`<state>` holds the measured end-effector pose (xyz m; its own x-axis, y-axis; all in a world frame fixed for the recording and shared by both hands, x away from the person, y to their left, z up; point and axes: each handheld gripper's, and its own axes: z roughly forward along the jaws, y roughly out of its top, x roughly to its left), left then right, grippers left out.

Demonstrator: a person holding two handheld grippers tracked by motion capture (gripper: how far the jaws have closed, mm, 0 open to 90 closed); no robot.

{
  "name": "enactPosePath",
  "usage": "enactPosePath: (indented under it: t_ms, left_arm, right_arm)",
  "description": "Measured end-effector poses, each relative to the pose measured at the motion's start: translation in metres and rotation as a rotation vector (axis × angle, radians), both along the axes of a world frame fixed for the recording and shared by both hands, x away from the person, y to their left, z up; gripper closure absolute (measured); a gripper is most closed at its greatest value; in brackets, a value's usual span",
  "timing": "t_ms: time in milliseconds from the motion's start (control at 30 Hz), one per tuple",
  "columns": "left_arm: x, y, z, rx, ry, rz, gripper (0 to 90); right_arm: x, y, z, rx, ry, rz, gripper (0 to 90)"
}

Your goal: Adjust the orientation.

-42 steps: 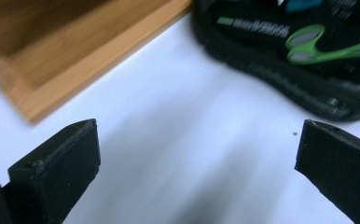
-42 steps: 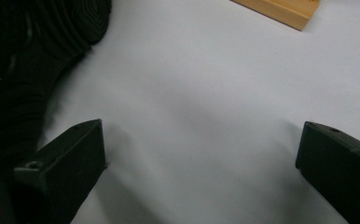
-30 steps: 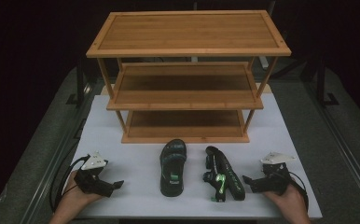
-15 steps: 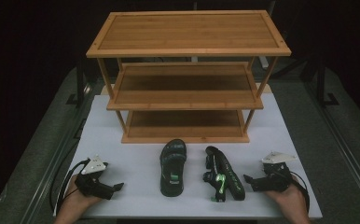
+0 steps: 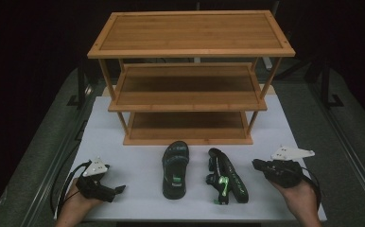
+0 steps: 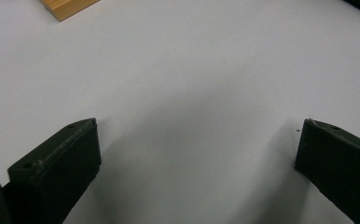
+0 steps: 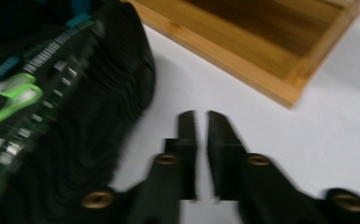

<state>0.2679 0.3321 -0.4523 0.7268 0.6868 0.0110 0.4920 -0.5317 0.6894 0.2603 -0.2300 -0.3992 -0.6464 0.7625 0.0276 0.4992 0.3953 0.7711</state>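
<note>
Raised off the mat, right gripper [image 5: 257,164] fingers just clenched empty beside sandal [image 5: 226,176].

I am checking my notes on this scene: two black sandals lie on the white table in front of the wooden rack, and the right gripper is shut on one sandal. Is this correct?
Not quite. The right gripper is shut, but on nothing: in the right gripper view its jaws meet over bare white table, beside the sandal on its side. The other sandal and wooden rack are as stated.

Black sandals [image 5: 176,170] with green accents, honey-brown wooden rack [image 5: 190,75], white mat [image 5: 124,156].
</note>
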Motion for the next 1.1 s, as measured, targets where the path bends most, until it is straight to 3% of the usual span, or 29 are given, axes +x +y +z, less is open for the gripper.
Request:
enactPosePath:
  t_ms: [400, 633, 833, 900, 1100]
  left_arm:
    - [0.0, 0.0, 0.0, -0.004, 0.0, 0.002, 0.0]
    - [0.0, 0.0, 0.0, -0.006, 0.001, 0.003, 0.0]
    - [0.0, 0.0, 0.0, -0.005, 0.002, 0.001, 0.0]
    - [0.001, 0.0, 0.0, -0.004, 0.003, 0.0, 0.0]
    - [0.001, 0.0, 0.0, -0.003, 0.003, 0.0, 0.0]
  right_arm:
    - [-0.001, 0.039, 0.022, 0.024, 0.036, 0.191, 89.7]
    - [-0.009, 0.047, 0.028, 0.057, 0.039, 0.237, 89.7]
    - [-0.01, 0.058, 0.021, 0.032, 0.064, 0.274, 89.7]
    - [-0.01, 0.06, 0.019, -0.002, 0.064, 0.267, 89.8]
    - [-0.011, 0.059, 0.018, -0.005, 0.057, 0.259, 89.8]
